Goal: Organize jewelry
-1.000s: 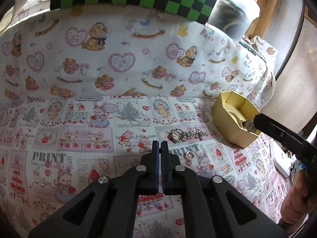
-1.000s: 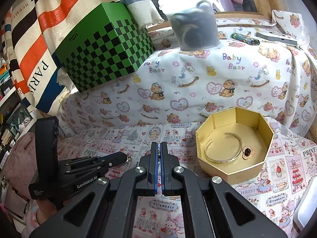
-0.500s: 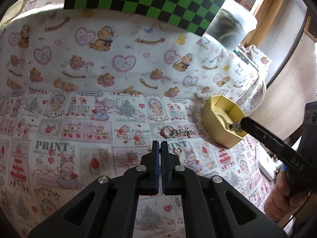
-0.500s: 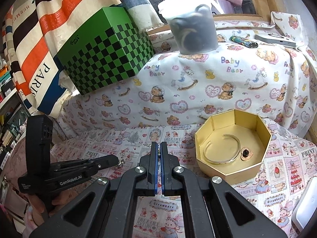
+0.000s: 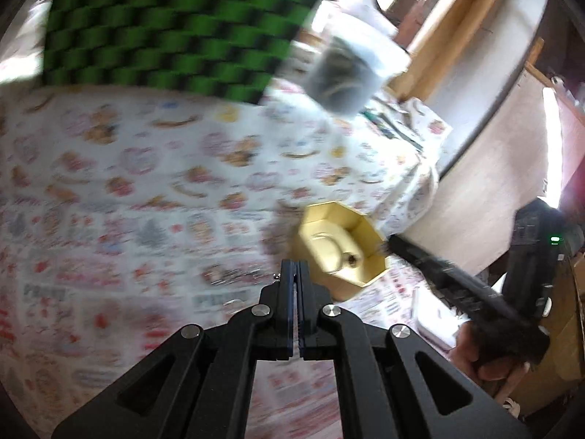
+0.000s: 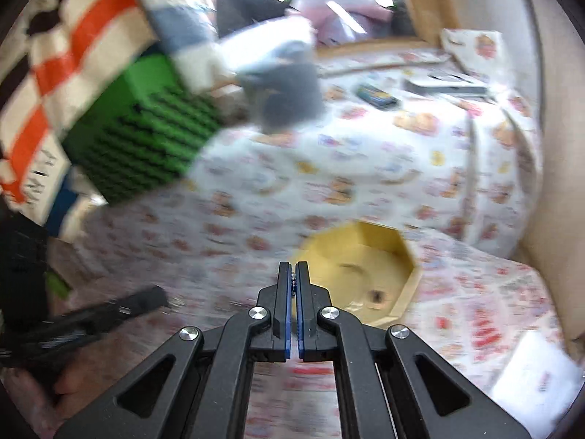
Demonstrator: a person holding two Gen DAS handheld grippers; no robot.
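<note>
Gold octagonal box (image 6: 396,252) sits upright, mouth up

Tongs (image 6: 292,267): matt black plastic, shiny metal rivets.
Octagonal box (image 6: 398,252): smooth matt yellow card.
Table cover (image 5: 146,190): soft printed cloth.
Frame at 1 o'clock (image 5: 449,18): wood.

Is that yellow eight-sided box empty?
Not empty. The lidless yellow octagonal box holds a thin curved bangle and a small dark-centred piece; blur hides more.
</note>
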